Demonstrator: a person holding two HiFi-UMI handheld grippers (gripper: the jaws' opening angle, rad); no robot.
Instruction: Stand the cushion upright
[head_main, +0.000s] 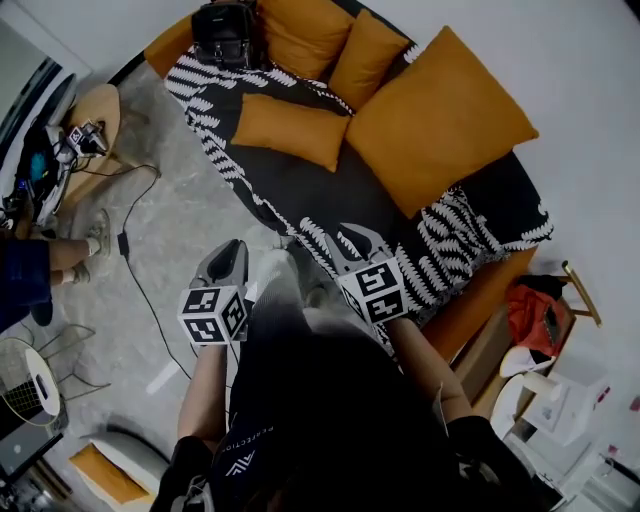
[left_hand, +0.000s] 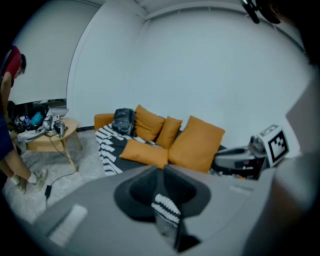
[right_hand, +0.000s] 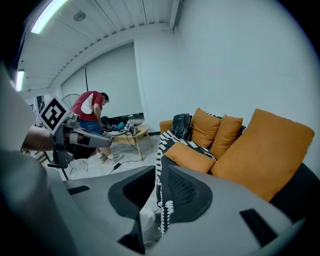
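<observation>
Nothing of the job looked done from where I stood. The orange cushion (head_main: 290, 130) that I took to be the one in question lay flat on the seat of the sofa (head_main: 300, 190), broad face up. It rested partly on the black-and-white leaf-patterned throw (head_main: 205, 90) and partly on the dark seat. Its long axis ran along the seat, roughly in line with the backrest. One short end pointed toward the black bag (head_main: 225, 35) at the far end, and the other lay close against the foot of the big orange cushion (head_main: 435, 120), which was leaning against the back. Two smaller orange cushions (head_main: 300, 35) were propped up behind it, so the flat one was the odd one out. The person held both tools at the near edge of the sofa, well apart from the cushion and touching none of them. The left tongs (head_main: 233, 245) were all but closed, tips together, with nothing gripped. The right tongs (head_main: 355, 235) stood only narrowly apart and were empty too, with just the hanging edge of the throw showing through the slit. By my reckoning the whole task remained: reach across the seat, take the cushion by an edge or get under it, tip it up onto a long side, and lean it against the backrest so it stayed up. Being soft and slack, it would likely want that support behind it.
</observation>
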